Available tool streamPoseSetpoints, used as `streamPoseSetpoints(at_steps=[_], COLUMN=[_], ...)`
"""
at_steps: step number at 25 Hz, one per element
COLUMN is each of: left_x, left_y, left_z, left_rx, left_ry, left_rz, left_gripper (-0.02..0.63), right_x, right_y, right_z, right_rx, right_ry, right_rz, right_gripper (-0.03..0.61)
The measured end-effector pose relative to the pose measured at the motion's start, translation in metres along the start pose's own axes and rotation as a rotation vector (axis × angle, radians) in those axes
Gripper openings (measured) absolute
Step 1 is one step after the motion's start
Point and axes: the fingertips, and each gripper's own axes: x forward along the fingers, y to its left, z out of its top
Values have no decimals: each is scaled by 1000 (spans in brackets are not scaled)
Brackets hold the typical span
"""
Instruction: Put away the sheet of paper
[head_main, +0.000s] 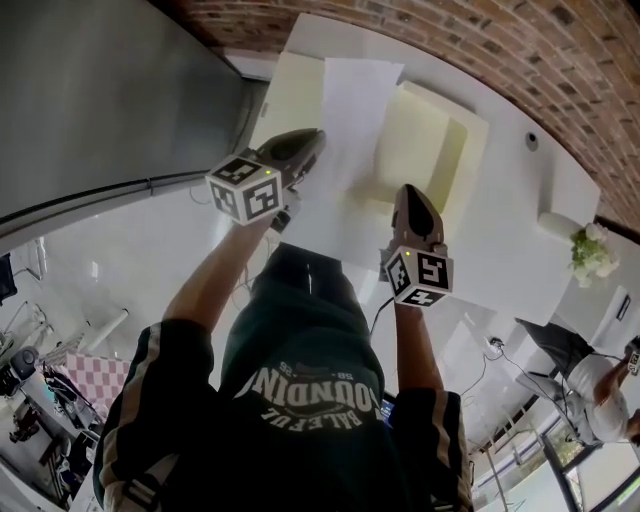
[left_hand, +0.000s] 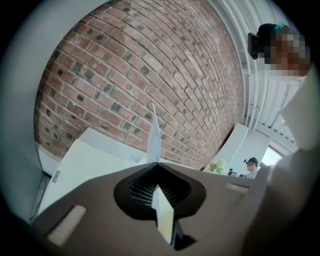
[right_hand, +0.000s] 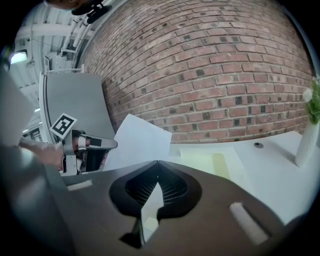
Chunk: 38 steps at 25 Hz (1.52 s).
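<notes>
A white sheet of paper (head_main: 352, 140) hangs above the white table (head_main: 510, 200), with both grippers shut on it. My left gripper (head_main: 312, 142) pinches its left edge. In the left gripper view the sheet (left_hand: 154, 134) stands edge-on out of the closed jaws of that gripper (left_hand: 156, 163). My right gripper (head_main: 408, 194) grips the near right edge. In the right gripper view the paper (right_hand: 141, 142) spreads away to the left from this gripper (right_hand: 157, 161) towards the left gripper (right_hand: 94, 144). An open pale yellow folder (head_main: 432, 138) lies on the table under the sheet, and it shows again as the folder (right_hand: 206, 161).
A brick wall (head_main: 480, 40) runs behind the table. A grey panel (head_main: 100, 90) stands to the left. A white vase with greenery (head_main: 588, 250) sits at the table's right end, and a small round fitting (head_main: 531, 141) is set in the top. Another person (head_main: 600, 385) is at the lower right.
</notes>
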Motion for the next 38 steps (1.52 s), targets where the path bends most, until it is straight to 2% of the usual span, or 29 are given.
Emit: streamPoseSetpoints(at_steps=[13,25,28,30,38], left_x=[21,37,38,38,60], left_y=[55,83,89,92,84], left_z=[-37,-43,-46,-50,-77], left_rx=[-27,68,149,175,103], left_ry=[127,264,333,367,376], left_rz=[38,3,-18,-33,-69], left_gripper=[11,11,11,11,11], right_x=[22,31,27,25,23], right_y=[-15,-21,-23,-25,-31], right_z=[-12,-26,-32,-38,-48], right_rx=[36,67,72,76,82], right_ry=[22,31,40,50,66], right_rz=[-24,-37,-45,-49,-67], right_gripper=[0,0,0,0,0])
